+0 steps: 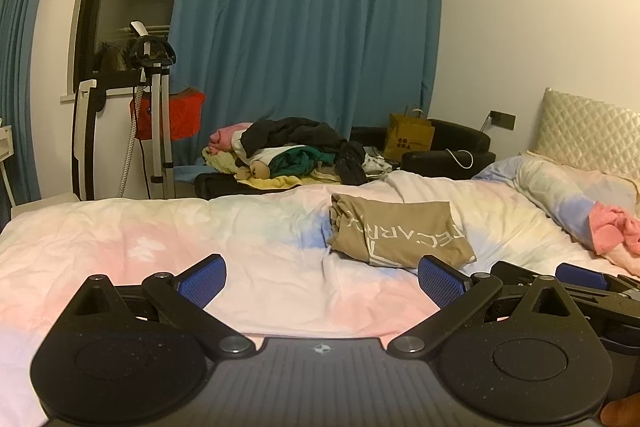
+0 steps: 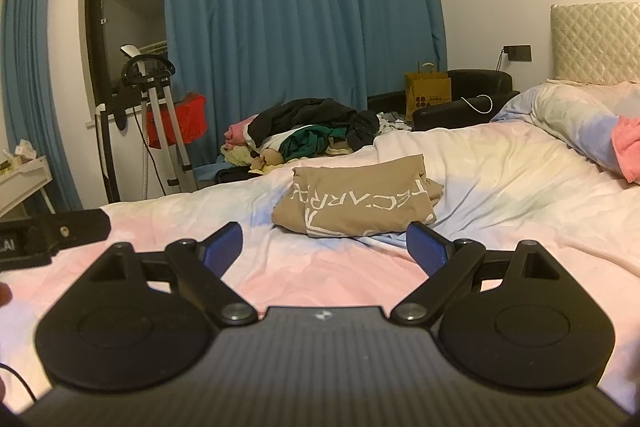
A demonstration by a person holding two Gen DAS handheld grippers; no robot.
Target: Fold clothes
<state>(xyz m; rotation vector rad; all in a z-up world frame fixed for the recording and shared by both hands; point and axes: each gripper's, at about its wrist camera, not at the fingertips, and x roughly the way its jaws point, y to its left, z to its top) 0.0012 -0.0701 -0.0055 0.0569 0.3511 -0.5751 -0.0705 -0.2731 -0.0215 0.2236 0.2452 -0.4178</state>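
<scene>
A tan garment with white lettering (image 1: pixel 396 233) (image 2: pixel 360 205) lies folded into a rough rectangle on the pastel bedspread (image 1: pixel 200 239) (image 2: pixel 500 179). My left gripper (image 1: pixel 322 281) hovers low over the bed, short of the garment and a little to its left, open with nothing between its blue pads. My right gripper (image 2: pixel 324 251) is open too, empty, just in front of the garment's near edge. The right gripper's body (image 1: pixel 580 287) shows at the right of the left wrist view. The left gripper's body (image 2: pixel 52 231) shows at the left of the right wrist view.
A heap of unfolded clothes (image 1: pixel 296 151) (image 2: pixel 308 131) lies beyond the bed's far edge, in front of blue curtains (image 1: pixel 304 27). A pink cloth (image 1: pixel 612 231) rests on the rolled duvet by the quilted headboard (image 1: pixel 592 135). A garment steamer stand (image 1: pixel 156 87) is at the left.
</scene>
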